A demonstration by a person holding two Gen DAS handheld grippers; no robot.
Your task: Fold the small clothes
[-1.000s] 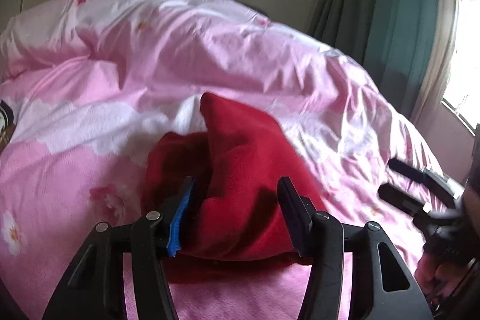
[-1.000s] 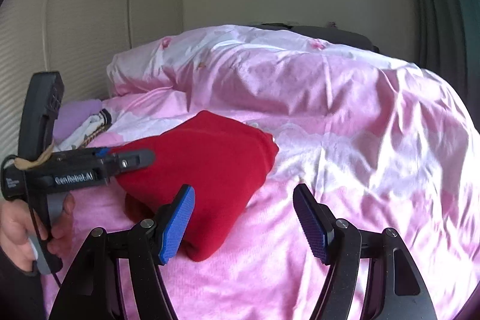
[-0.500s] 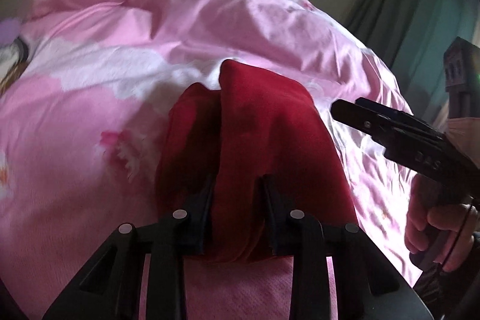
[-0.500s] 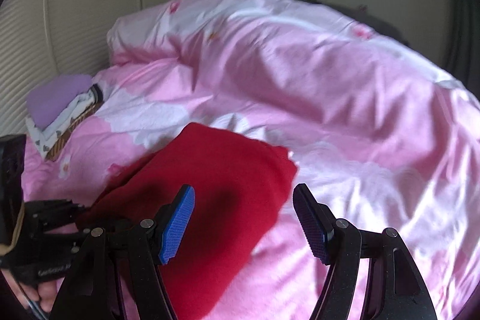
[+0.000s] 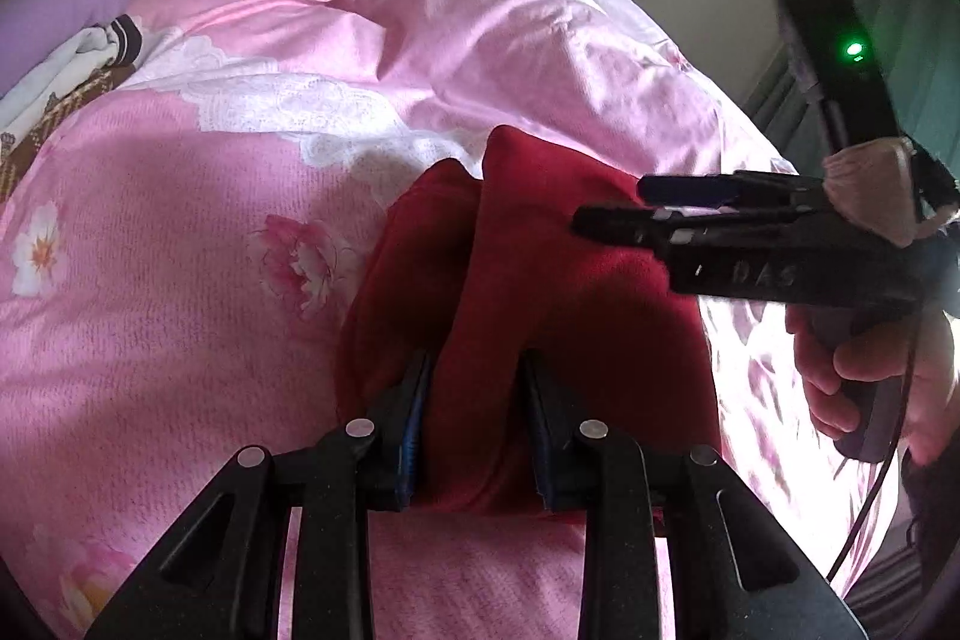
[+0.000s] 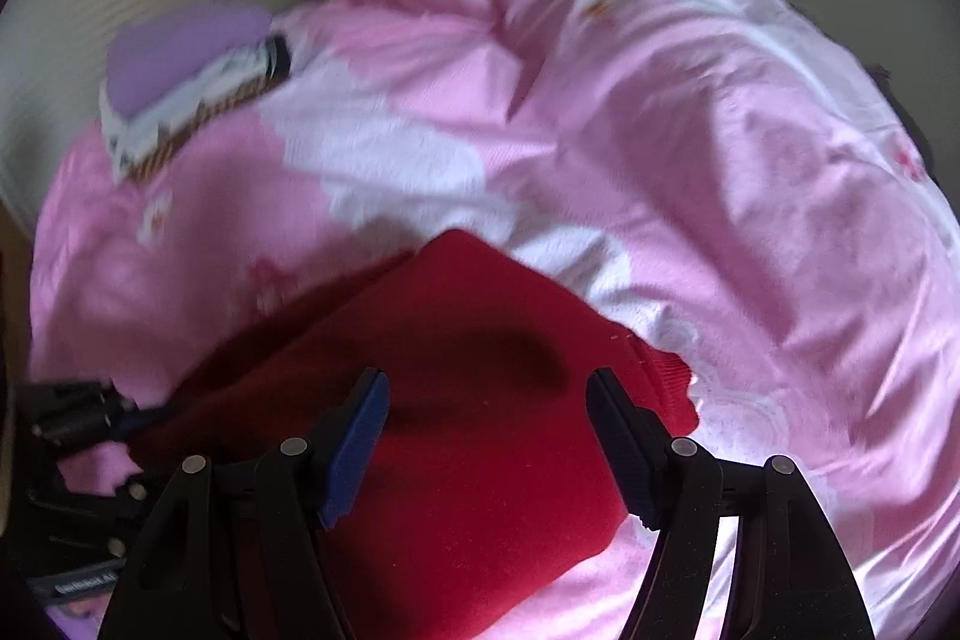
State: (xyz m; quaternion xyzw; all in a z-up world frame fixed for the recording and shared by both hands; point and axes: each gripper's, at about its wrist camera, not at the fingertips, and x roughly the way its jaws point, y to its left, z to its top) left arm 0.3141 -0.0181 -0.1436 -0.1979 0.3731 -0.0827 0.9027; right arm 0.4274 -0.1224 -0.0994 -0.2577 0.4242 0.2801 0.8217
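Note:
A red garment (image 5: 540, 292) lies folded on the pink floral duvet (image 5: 180, 250). My left gripper (image 5: 477, 430) is shut on a thick fold at the garment's near edge. In the right wrist view the same red garment (image 6: 480, 400) fills the lower middle. My right gripper (image 6: 486, 436) is open and empty, hovering just above the garment's top. The right gripper (image 5: 606, 208) also shows in the left wrist view, reaching in over the garment from the right. The left gripper's body shows at the lower left of the right wrist view (image 6: 78, 418).
A purple cloth (image 6: 186, 40) and a white patterned garment (image 6: 198, 100) lie at the far left of the bed near the wall. Green curtains (image 5: 924, 58) hang at the right. The duvet bunches up at the back (image 6: 600, 10).
My left gripper closed on the red garment's fold and holds it. My right gripper moved left and came over the garment, staying open.

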